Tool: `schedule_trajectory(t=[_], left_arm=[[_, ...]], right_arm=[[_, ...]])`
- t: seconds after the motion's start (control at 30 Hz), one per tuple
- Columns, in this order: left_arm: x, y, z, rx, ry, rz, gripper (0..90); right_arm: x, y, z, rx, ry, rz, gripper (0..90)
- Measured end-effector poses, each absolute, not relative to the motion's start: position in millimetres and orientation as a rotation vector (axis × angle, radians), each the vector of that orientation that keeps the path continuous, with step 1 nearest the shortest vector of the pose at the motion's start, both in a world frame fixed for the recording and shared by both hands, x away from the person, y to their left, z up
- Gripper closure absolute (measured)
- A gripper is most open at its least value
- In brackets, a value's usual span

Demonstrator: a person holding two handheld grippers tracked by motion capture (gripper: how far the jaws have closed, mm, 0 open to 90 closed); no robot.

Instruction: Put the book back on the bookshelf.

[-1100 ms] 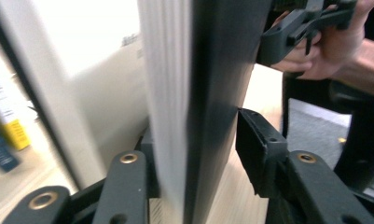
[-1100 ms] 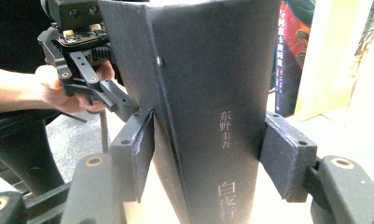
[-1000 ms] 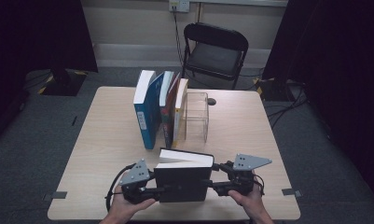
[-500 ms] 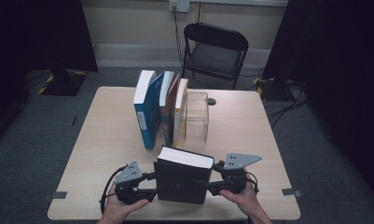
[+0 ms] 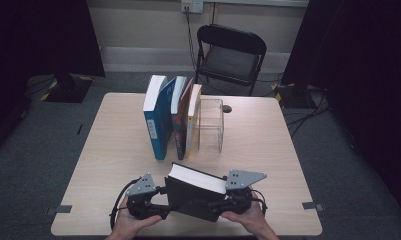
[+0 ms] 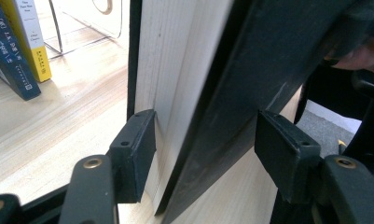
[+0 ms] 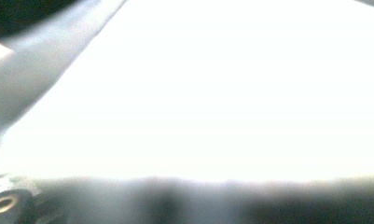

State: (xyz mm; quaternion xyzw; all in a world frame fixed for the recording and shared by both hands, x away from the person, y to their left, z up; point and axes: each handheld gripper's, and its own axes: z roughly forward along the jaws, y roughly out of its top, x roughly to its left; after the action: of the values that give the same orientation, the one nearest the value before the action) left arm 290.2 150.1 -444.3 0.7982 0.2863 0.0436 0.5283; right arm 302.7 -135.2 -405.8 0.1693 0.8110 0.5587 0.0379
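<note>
The black book (image 5: 195,192) stands tilted at the bottom middle of the frame, between both tools, with the left tool (image 5: 160,207) apart around its edge and the right tool (image 5: 223,204) impossible to tell.

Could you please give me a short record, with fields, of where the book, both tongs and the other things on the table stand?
book in hand: black book, tilted, page edge up, between both tongs
left tongs: jaws have just been opening; one pad at the page edge, the other apart from the cover
right tongs: at the book's right side, grip unclear
row behind: standing books beside a clear holder
surface: wooden table
</note>
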Motion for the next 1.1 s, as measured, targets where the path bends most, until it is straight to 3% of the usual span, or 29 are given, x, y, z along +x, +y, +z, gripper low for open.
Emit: schedule_trajectory(t=[0.2,0.43,0.53,1.1], left_arm=[[290.7,149.6,-443.8,1.910,0.685,0.107,39.2],[295.7,146.3,-445.7,1.882,0.725,0.091,40.2],[300.9,140.7,-446.9,1.891,0.729,0.097,36.4],[340.7,111.0,-445.7,1.882,0.762,0.118,38.0]], right_arm=[[297.5,-131.6,-407.8,0.566,2.437,1.753,37.5],[295.7,-134.6,-404.7,0.619,2.395,1.712,51.2],[302.6,-139.5,-403.4,0.692,2.386,1.717,52.0],[317.4,-154.7,-393.8,0.883,2.222,1.615,53.3]])
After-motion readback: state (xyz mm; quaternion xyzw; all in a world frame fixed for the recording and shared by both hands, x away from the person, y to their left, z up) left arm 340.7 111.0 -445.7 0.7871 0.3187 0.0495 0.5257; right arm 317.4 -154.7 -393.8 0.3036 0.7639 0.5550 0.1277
